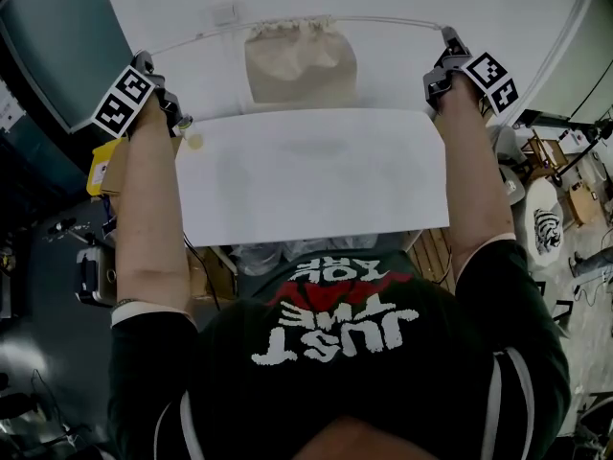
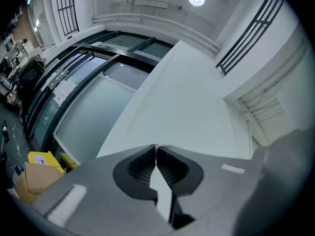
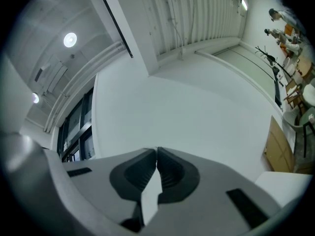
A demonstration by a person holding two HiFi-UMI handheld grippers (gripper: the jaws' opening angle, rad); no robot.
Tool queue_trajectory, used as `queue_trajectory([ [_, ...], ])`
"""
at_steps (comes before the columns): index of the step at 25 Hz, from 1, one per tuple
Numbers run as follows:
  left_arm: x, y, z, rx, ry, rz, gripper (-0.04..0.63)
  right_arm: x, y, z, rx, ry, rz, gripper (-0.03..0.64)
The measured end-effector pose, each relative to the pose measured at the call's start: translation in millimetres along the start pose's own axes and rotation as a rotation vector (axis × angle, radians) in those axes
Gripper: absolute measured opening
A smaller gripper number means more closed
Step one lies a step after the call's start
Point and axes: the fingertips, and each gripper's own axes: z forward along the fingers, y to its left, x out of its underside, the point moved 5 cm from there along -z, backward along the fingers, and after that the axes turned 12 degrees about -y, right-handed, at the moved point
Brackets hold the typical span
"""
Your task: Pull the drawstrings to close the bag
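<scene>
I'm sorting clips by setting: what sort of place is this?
Probably a lab or workshop rather than a home: a bare white worktable, glass partition walls, and a cardboard box on the floor.

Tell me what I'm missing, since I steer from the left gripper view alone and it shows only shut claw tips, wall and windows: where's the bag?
Observer: The beige bag is midway between the left claw and right claw, at the white table's far edge.
Operator: Is its mouth closed?
Observer: Its top looks gathered tight.
Operator: And the cord?
Observer: The drawstring runs nearly straight from the bag to both shut claws.
</scene>
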Motion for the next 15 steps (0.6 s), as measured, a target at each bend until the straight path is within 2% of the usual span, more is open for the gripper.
queue_trajectory([
  [9, -6.0, 18.7, -0.4, -0.019, -0.006, -0.013, 0.012, -19.9, -18.6, -4.5, 0.019, -0.037, 0.007, 0.011],
  [15, -1.4, 21.0, -0.3, -0.019, -0.001, -0.016, 0.012, -14.1, -22.1, -4.4, 0.026, -0.024, 0.004, 0.011],
])
